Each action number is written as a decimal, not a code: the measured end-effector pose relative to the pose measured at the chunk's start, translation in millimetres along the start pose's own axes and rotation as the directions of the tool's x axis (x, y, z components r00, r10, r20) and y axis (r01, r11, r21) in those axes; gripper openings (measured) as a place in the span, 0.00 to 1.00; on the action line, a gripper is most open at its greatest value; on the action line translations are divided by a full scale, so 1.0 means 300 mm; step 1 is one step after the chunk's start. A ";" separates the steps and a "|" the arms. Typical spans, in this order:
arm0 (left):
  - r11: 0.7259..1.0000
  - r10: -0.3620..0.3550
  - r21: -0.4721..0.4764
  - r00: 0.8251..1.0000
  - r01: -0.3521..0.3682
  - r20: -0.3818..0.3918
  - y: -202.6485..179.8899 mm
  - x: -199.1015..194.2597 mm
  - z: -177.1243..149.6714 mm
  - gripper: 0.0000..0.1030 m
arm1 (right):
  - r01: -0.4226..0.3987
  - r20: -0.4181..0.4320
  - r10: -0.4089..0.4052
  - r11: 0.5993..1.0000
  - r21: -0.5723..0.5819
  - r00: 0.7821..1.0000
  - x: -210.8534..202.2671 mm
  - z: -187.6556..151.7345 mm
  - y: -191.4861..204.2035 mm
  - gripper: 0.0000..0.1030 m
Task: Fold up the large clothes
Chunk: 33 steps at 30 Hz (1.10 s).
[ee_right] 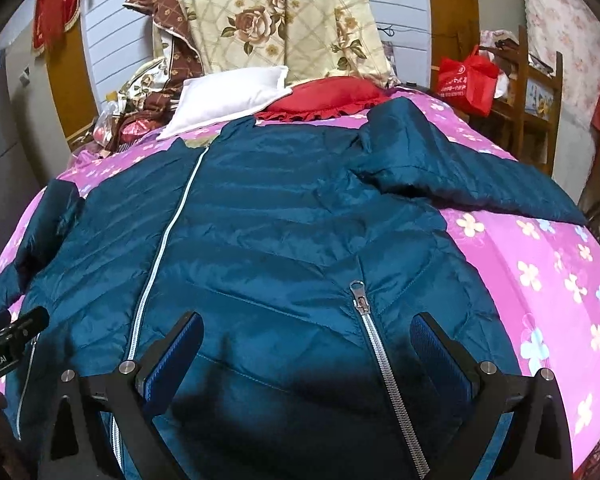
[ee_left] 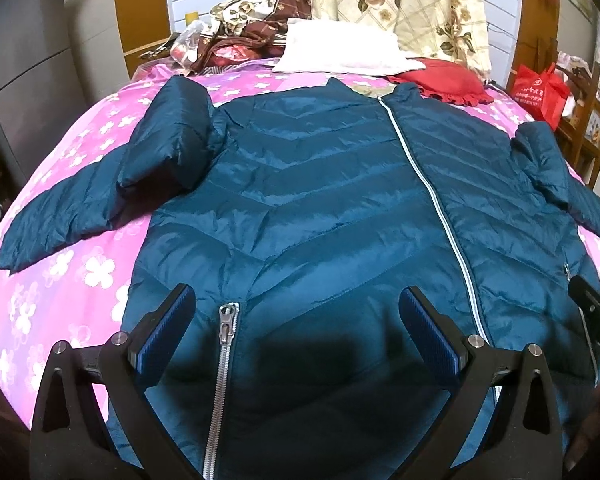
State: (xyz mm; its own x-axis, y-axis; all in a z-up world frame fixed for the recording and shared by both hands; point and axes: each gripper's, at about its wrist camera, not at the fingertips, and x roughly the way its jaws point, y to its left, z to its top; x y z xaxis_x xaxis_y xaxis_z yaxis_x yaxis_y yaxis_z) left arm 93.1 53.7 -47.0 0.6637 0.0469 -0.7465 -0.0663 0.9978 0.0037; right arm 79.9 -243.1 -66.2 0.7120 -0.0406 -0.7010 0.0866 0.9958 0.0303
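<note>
Left gripper: our jaws spread wide, holding nothing.
Jacket: lies flat, zipped, on our pink bedspread; sleeves splayed, nothing folded yet.
Right gripper: jaws likewise released, above the hem.

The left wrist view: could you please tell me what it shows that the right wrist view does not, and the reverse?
Only the left wrist view shows the jacket's left sleeve stretched over the pink flowered bedspread and the left pocket zipper between the open left gripper. Only the right wrist view shows the right sleeve lying flat and the right pocket zipper between the open right gripper. Both show the teal quilted jacket, white pillow and red ruffled cushion.
</note>
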 end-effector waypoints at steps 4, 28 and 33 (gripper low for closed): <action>1.000 -0.009 -0.006 1.000 0.009 -0.007 0.000 0.005 -0.001 0.99 | -0.003 0.006 0.003 1.000 -0.007 1.000 -0.004 0.000 0.004 1.00; 1.000 -0.007 0.016 0.999 0.007 0.034 -0.039 -0.024 0.000 0.99 | -0.023 0.061 0.025 0.999 -0.039 0.998 -0.042 0.005 0.038 1.00; 0.999 -0.031 0.028 0.999 0.030 0.020 -0.045 -0.024 -0.002 0.99 | -0.016 0.117 0.024 0.998 -0.063 0.993 -0.088 0.014 0.056 1.00</action>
State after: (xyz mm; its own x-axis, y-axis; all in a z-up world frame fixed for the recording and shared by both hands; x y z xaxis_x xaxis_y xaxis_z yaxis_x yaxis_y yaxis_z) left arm 88.6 39.9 -42.0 0.6803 0.0172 -0.7327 -0.0255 0.9997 -0.0002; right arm 65.5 -225.7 -44.2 0.7906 -0.0263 -0.6117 0.0307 0.9995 -0.0032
